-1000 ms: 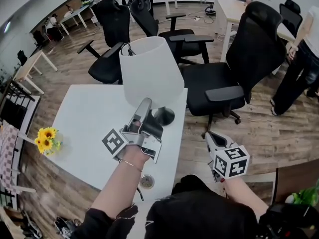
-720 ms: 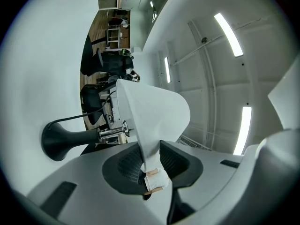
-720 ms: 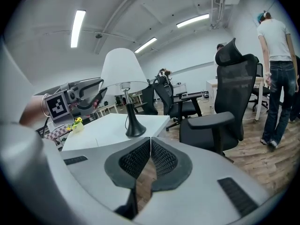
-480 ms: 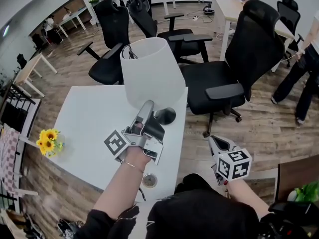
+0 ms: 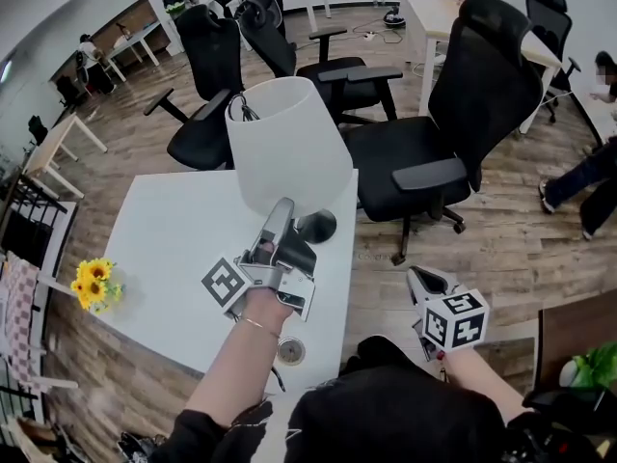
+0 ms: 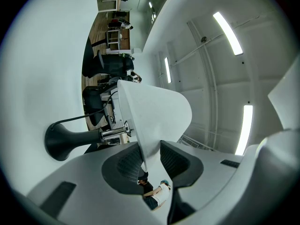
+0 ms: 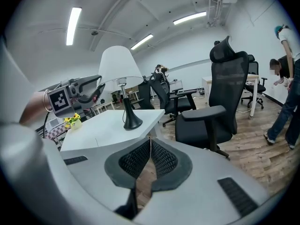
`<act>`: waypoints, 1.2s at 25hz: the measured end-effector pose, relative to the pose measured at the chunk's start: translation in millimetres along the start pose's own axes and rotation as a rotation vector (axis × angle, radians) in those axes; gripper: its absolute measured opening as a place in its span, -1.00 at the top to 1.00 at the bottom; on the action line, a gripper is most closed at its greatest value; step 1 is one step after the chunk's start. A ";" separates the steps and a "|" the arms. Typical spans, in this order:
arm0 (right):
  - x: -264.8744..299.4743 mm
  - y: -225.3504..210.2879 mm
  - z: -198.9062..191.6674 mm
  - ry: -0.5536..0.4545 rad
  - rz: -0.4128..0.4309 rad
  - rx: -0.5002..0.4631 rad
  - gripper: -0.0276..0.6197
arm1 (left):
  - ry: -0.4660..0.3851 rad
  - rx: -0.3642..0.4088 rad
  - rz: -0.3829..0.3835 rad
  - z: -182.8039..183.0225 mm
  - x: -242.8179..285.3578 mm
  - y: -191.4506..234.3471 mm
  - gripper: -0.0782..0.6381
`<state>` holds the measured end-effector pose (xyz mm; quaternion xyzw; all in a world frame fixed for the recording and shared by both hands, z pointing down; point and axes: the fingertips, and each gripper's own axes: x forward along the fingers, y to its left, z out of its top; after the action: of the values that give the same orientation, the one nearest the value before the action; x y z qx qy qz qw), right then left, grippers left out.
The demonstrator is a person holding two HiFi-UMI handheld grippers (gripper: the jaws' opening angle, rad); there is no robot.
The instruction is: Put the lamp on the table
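Note:
The lamp, with a white shade [image 5: 286, 143] and black base [image 5: 317, 225], stands upright on the white table [image 5: 174, 249] near its right edge. My left gripper [image 5: 281, 208] reaches up to the shade's lower rim. In the left gripper view the shade's thin wall [image 6: 154, 111] runs between the jaws of the left gripper [image 6: 150, 161], which are opening, with gaps beside both pads. The base [image 6: 61, 139] rests flat on the tabletop. My right gripper [image 5: 421, 278] hangs shut and empty off the table's right side. It faces the lamp [image 7: 121, 69] and the left gripper [image 7: 86, 90].
A small vase of yellow flowers [image 5: 93, 283] stands at the table's left edge. A round metal object [image 5: 289, 352] lies near the front edge. Black office chairs [image 5: 472, 95] crowd the far and right sides on the wooden floor. A person [image 5: 603, 172] is at the far right.
The lamp and both grippers stay almost where they were. The person at the right has walked further off to the right edge.

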<state>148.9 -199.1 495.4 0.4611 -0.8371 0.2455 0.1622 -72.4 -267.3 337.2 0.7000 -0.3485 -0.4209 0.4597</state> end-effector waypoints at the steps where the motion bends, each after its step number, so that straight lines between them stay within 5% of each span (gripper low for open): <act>1: 0.0 -0.5 -0.3 -0.001 0.000 0.000 0.85 | 0.002 0.004 0.000 -1.7 0.0 0.4 0.45; 30: -7.7 -0.7 -4.8 0.006 0.002 0.007 0.85 | 0.020 0.008 0.019 -16.6 -12.0 4.9 0.44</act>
<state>153.7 -191.4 495.7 0.4600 -0.8363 0.2499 0.1630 -62.6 -252.6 348.7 0.7027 -0.3522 -0.4081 0.4643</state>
